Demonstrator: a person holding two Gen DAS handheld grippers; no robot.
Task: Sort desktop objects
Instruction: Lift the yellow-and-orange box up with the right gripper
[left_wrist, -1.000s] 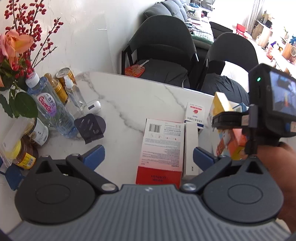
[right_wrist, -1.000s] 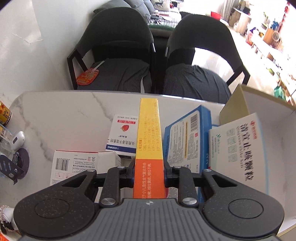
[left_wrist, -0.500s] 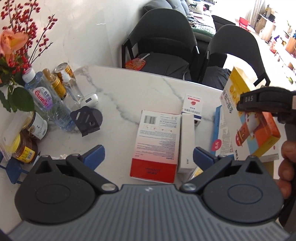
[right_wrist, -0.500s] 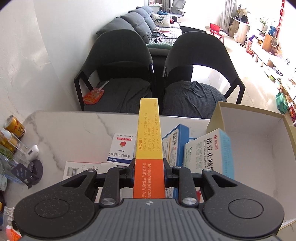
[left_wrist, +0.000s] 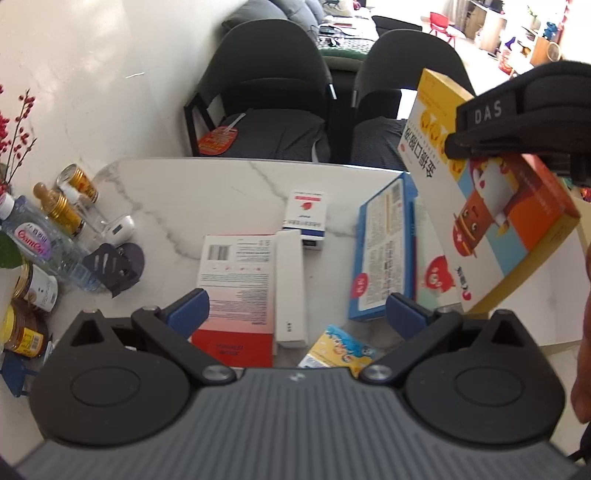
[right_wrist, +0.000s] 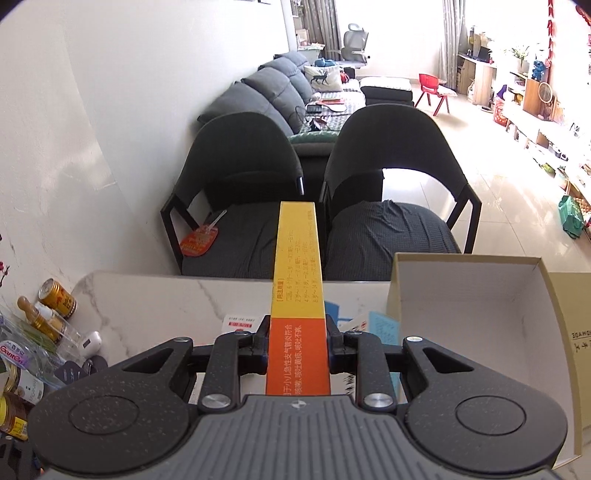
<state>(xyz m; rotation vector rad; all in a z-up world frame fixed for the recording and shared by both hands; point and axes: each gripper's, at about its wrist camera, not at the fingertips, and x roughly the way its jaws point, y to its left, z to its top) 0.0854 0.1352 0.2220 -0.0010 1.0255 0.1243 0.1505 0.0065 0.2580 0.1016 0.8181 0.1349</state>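
Observation:
My right gripper (right_wrist: 297, 345) is shut on a yellow and orange medicine box (right_wrist: 297, 291), holding it edge-up in the air above the table. In the left wrist view the same box (left_wrist: 491, 221) hangs at the right, clamped by the right gripper (left_wrist: 517, 125). My left gripper (left_wrist: 295, 310) is open, hovering over a red and white box (left_wrist: 238, 280) and a slim white box (left_wrist: 290, 284), touching neither. A blue box (left_wrist: 380, 251) and a small white and blue box (left_wrist: 306, 214) lie on the marble table (left_wrist: 207, 192).
An open cardboard box (right_wrist: 480, 314) stands at the table's right end. Bottles, cans and jars (left_wrist: 44, 236) crowd the left edge beside a flower vase. A black folded stand (left_wrist: 112, 266) lies near them. Two dark chairs (right_wrist: 258, 192) stand behind the table.
The right gripper has risen with the yellow and orange box, lifting it clear of the other boxes. My left gripper has drifted sideways over the table, staying open.

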